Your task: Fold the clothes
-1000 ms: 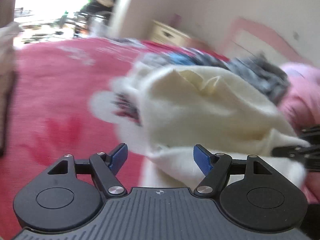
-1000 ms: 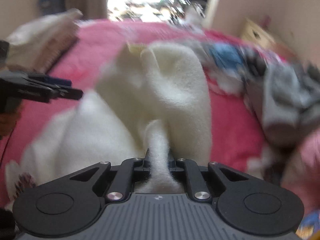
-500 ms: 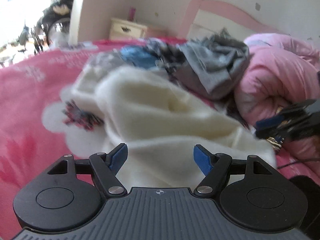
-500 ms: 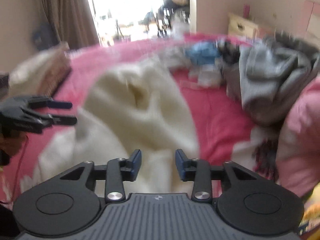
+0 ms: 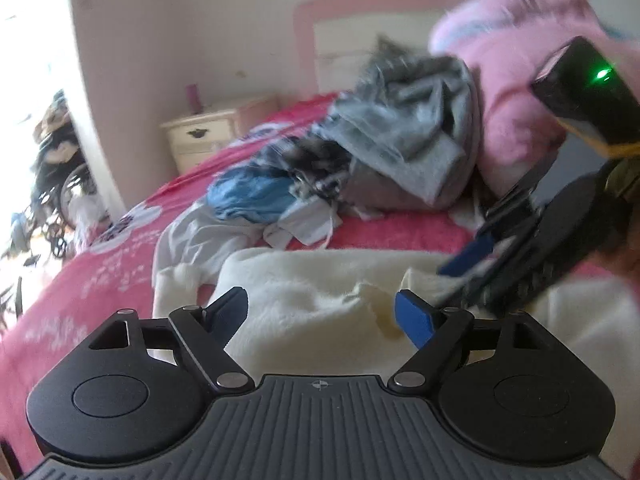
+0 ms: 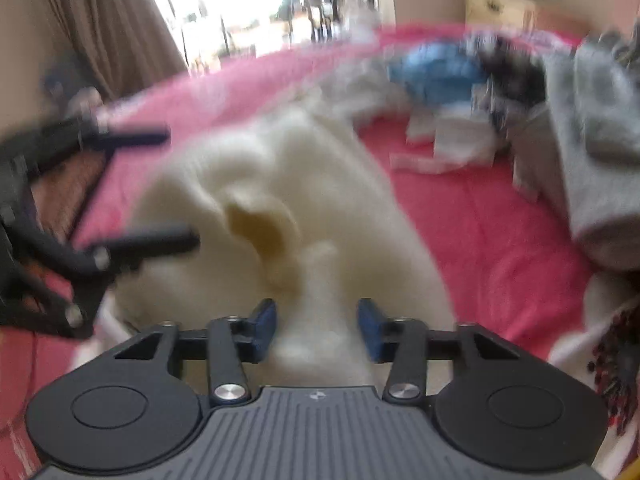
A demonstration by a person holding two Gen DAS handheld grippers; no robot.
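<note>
A cream fleece garment (image 5: 320, 280) lies rumpled on the pink bedspread (image 5: 100, 272); it also shows in the right wrist view (image 6: 304, 184). My left gripper (image 5: 320, 312) is open and empty just above the garment's near edge. My right gripper (image 6: 316, 320) is open, with a fold of the garment lying between its blue pads, not clamped. The right gripper appears at the right of the left wrist view (image 5: 512, 248), over the garment. The left gripper shows blurred at the left of the right wrist view (image 6: 132, 188).
A pile of clothes, grey (image 5: 412, 136), blue (image 5: 256, 192) and white (image 5: 304, 224), lies beyond the garment. A pink quilt (image 5: 516, 80) is at the right by the headboard. A cream nightstand (image 5: 200, 140) stands by the wall. Curtains (image 6: 100, 28) hang at the window.
My right gripper let go of the cream garment and opened wider. The garment dropped flatter on the bed. Both grippers swung toward the clothes pile and came closer together.
</note>
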